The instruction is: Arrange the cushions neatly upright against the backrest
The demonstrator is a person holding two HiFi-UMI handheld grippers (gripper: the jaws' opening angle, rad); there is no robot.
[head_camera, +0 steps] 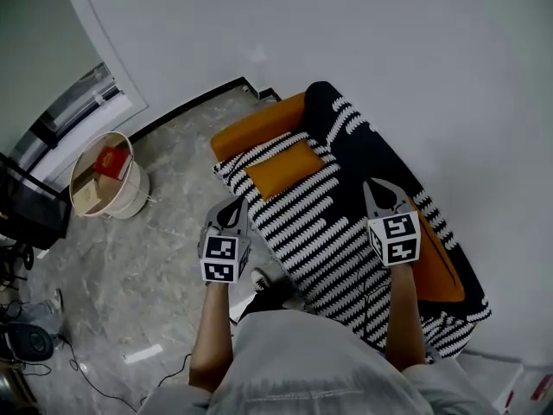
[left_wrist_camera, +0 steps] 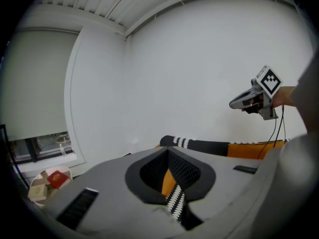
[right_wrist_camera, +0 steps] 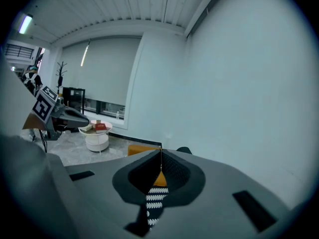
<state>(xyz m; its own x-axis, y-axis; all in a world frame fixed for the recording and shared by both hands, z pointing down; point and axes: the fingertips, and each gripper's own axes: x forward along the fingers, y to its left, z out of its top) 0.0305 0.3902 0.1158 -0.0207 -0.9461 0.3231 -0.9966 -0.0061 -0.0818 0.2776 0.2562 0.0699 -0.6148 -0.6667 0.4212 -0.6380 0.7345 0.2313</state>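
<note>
2 grippers shut and empty: left gripper (head_camera: 232,207), right gripper (head_camera: 381,190). 1 orange cushion (head_camera: 281,168) lies flat on seat (head_camera: 315,227). Best: open jaws, pinch its top edge, tip it against backrest (head_camera: 373,150).

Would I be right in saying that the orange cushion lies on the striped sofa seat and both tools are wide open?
Not quite. The orange cushion lies on the striped sofa seat, but both tools are shut: the left tool in the left gripper view and the right tool in the right gripper view show closed jaws.
</note>
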